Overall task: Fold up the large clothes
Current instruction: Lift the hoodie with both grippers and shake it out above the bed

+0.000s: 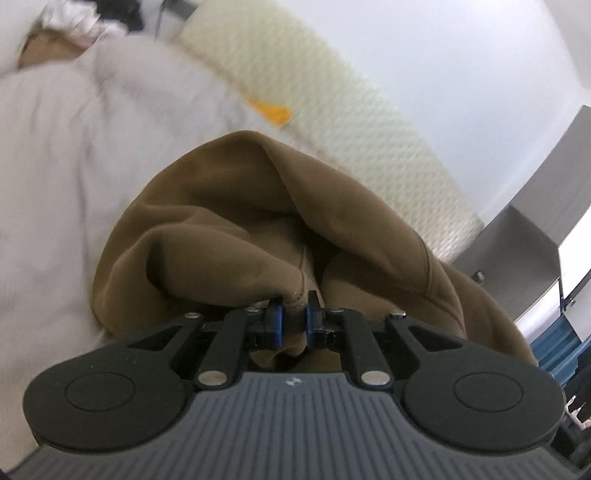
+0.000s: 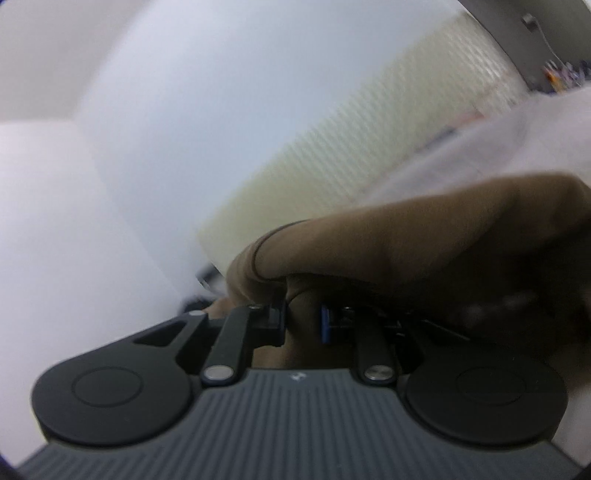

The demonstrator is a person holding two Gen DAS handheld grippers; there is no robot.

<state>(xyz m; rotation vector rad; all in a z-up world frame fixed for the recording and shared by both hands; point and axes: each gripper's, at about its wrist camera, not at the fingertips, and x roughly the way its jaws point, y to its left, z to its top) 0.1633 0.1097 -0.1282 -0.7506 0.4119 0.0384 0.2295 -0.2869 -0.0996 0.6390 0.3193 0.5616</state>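
A brown garment (image 1: 258,221) of thick fleece hangs bunched in front of the left wrist camera, above a white bed sheet (image 1: 66,155). My left gripper (image 1: 295,314) is shut on a hemmed edge of it, and the cloth is squeezed between the blue pads (image 1: 277,317). In the right wrist view the same brown garment (image 2: 424,251) drapes over the right side of the tool. My right gripper (image 2: 303,317) is shut on a fold of this cloth, with a stitched hem curving just above the fingers. Both views are blurred.
A cream quilted mattress edge (image 1: 351,122) runs diagonally behind the garment, with an orange tag (image 1: 275,110) on it. The mattress edge (image 2: 351,147) also shows in the right view against a white wall (image 2: 166,129). Other clothes (image 1: 92,18) lie at the far left. Grey furniture (image 1: 524,229) stands at right.
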